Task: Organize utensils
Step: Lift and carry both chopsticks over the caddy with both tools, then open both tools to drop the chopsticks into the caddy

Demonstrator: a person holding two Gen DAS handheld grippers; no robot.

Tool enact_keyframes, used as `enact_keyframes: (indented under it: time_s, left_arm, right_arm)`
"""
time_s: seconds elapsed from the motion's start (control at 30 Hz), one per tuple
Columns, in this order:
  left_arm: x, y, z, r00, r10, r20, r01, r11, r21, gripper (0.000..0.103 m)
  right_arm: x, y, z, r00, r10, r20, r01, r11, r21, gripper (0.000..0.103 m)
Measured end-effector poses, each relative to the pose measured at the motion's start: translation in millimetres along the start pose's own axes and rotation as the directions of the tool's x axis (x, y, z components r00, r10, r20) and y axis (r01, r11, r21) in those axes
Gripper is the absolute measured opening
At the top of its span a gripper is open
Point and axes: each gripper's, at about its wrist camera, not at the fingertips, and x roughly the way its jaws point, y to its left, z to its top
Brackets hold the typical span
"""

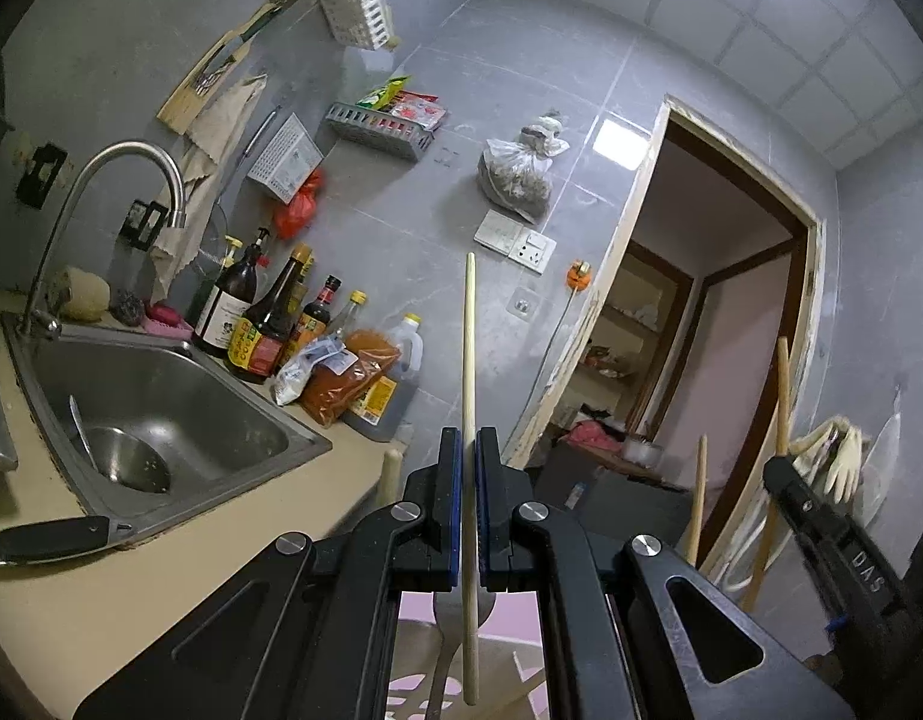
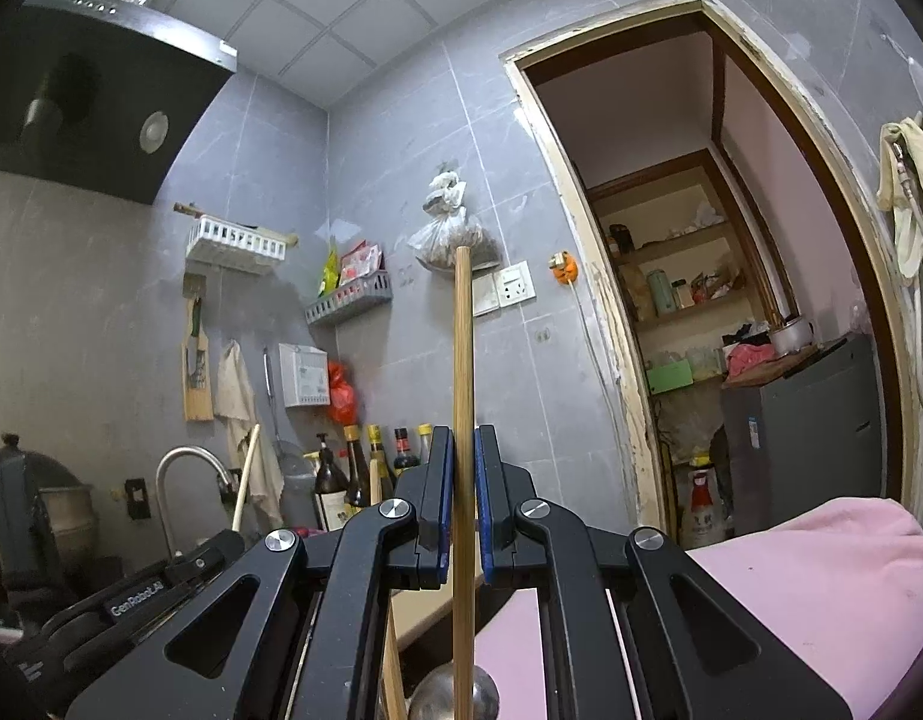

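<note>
Chopsticks: pale chopstick (image 1: 468, 420) upright, clamped in left gripper (image 1: 468, 450) | darker chopstick (image 2: 463, 420) clamped in right gripper (image 2: 463, 468), tip at 12 o'clock | progress: both lifted, none stowed | sink (image 1: 269, 420) at 9 o'clock

Left gripper (image 1: 468, 480) of matte black angular linkage arms, round silver pivot screws, blue pads lining the jaws, right gripper (image 2: 459, 480) identical, white "GenRobot.AI" lettering on one black housing
</note>
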Motion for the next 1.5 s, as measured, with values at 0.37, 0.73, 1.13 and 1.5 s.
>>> enact_keyframes:
  time_s: [0.37,0.73,1.13,1.5]
  left_arm:
    - [-13.3,-34.0,-29.6,0.999,0.029,-0.017,-0.024,0.975,0.221,0.003]
    - [-12.2,-29.5,-40.5,0.990,0.053,-0.130,-0.026,0.979,0.201,0.003]
    - [-31.6,-41.2,-32.8,0.982,0.037,-0.186,-0.005,0.986,0.169,0.018]
    - [-48.9,-90.9,-25.9,0.979,0.064,-0.194,-0.016,0.970,0.243,0.066]
  right_arm:
    - [-5.3,3.8,-13.3,0.999,0.015,-0.050,-0.016,1.000,-0.018,0.006]
    - [-10.9,3.2,-19.1,0.994,0.031,-0.104,-0.035,0.999,-0.032,0.008]
    - [-33.8,0.0,-13.5,0.991,0.023,-0.129,-0.032,0.997,-0.067,0.023]
    - [-76.6,-21.8,13.5,0.994,-0.044,-0.097,0.037,0.996,-0.078,0.053]
